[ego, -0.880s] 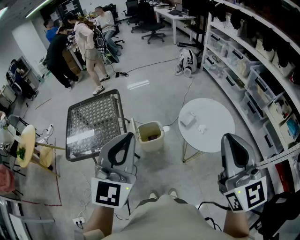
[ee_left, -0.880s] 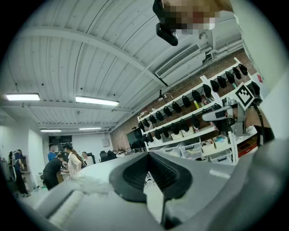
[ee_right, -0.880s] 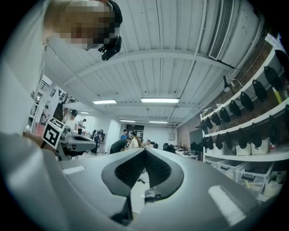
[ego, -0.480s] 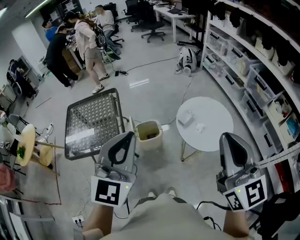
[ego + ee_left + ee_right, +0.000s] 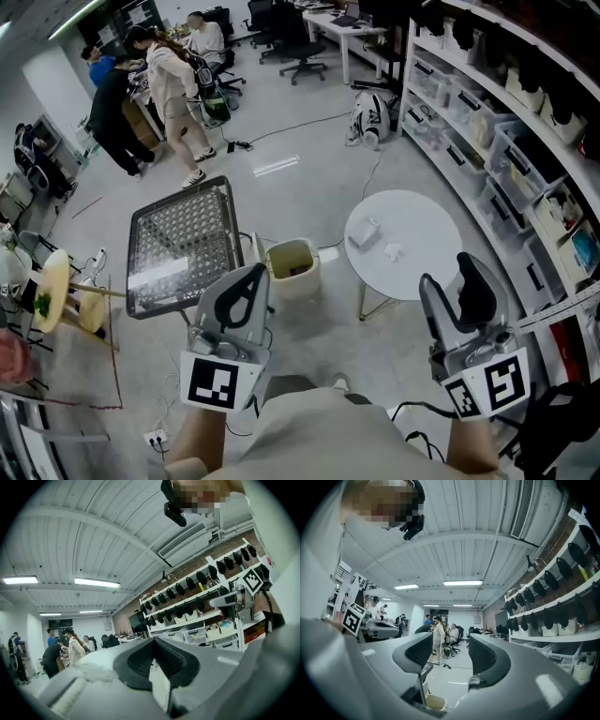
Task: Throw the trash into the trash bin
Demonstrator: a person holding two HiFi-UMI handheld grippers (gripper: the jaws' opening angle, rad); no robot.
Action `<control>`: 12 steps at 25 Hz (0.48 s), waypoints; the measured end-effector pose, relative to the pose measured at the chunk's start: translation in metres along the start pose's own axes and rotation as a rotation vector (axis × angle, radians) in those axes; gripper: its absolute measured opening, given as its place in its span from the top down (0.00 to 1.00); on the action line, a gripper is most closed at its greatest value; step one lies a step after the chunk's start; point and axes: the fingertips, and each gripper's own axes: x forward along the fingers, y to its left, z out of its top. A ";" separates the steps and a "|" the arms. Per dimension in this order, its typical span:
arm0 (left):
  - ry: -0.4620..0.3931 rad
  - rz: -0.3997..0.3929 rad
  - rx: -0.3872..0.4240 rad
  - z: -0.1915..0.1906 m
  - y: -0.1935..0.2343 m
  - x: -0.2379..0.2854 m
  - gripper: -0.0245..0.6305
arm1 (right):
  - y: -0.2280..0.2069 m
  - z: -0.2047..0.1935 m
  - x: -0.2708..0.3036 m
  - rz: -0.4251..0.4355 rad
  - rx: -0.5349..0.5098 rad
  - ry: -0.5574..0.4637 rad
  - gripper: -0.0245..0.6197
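Currently two pieces of white trash are lying on the round white table point(image 5: 427, 220), right of centre in the head view. The larger piece point(image 5: 366, 232) is sitting near the table's left edge, and the smaller piece point(image 5: 392, 251) is lying just beside it, to the lower right. Both are looking crumpled. They are too small in frame for a long axis or a facing direction to be read.

The trash bin point(image 5: 293, 281) is standing upright on the floor left of the table, its open mouth facing up and something dark showing inside. It is sitting between the table and a tilted metal mesh panel point(image 5: 178, 244), close to both. In the right gripper view the bin is showing at the bottom of the frame, below the jaws.

The right gripper point(image 5: 457, 286) is hovering at the lower right of the head view, below the table's edge and apart from the trash. Its jaws are standing apart with nothing between them; only floor and distant people are showing through the gap. The left gripper point(image 5: 253, 277) is hovering at the lower centre-left, its tip just below the bin in frame. Its jaws are pressing together on nothing.

Storage shelves point(image 5: 506, 122) are curving down the right side. Several people point(image 5: 159, 84) are standing at the upper left.
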 end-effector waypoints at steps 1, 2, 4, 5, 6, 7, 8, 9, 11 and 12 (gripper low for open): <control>0.002 -0.002 -0.003 -0.001 -0.003 0.001 0.96 | -0.001 -0.002 -0.001 0.001 0.001 0.004 0.58; 0.005 -0.005 -0.006 -0.002 -0.006 0.002 0.96 | -0.003 -0.004 -0.002 0.001 0.006 0.008 0.58; 0.012 -0.009 -0.007 -0.003 -0.012 0.005 0.96 | -0.007 -0.008 -0.004 0.003 0.018 0.015 0.58; 0.015 -0.008 -0.006 -0.004 -0.013 0.006 0.96 | -0.009 -0.010 -0.004 0.005 0.021 0.019 0.58; 0.018 -0.004 -0.008 -0.004 -0.013 0.007 0.96 | -0.011 -0.012 -0.004 0.006 0.021 0.023 0.58; 0.020 0.001 -0.013 -0.005 -0.011 0.009 0.96 | -0.013 -0.013 -0.002 0.007 0.019 0.026 0.58; 0.020 0.004 -0.020 -0.007 -0.009 0.011 0.96 | -0.014 -0.014 0.001 0.008 0.017 0.028 0.58; 0.020 0.005 -0.025 -0.008 -0.007 0.013 0.96 | -0.015 -0.015 0.005 0.008 0.016 0.029 0.58; 0.022 0.002 -0.029 -0.013 -0.002 0.019 0.96 | -0.015 -0.019 0.014 0.008 0.020 0.031 0.58; 0.025 0.001 -0.029 -0.015 0.001 0.022 0.96 | -0.016 -0.021 0.018 0.007 0.022 0.035 0.58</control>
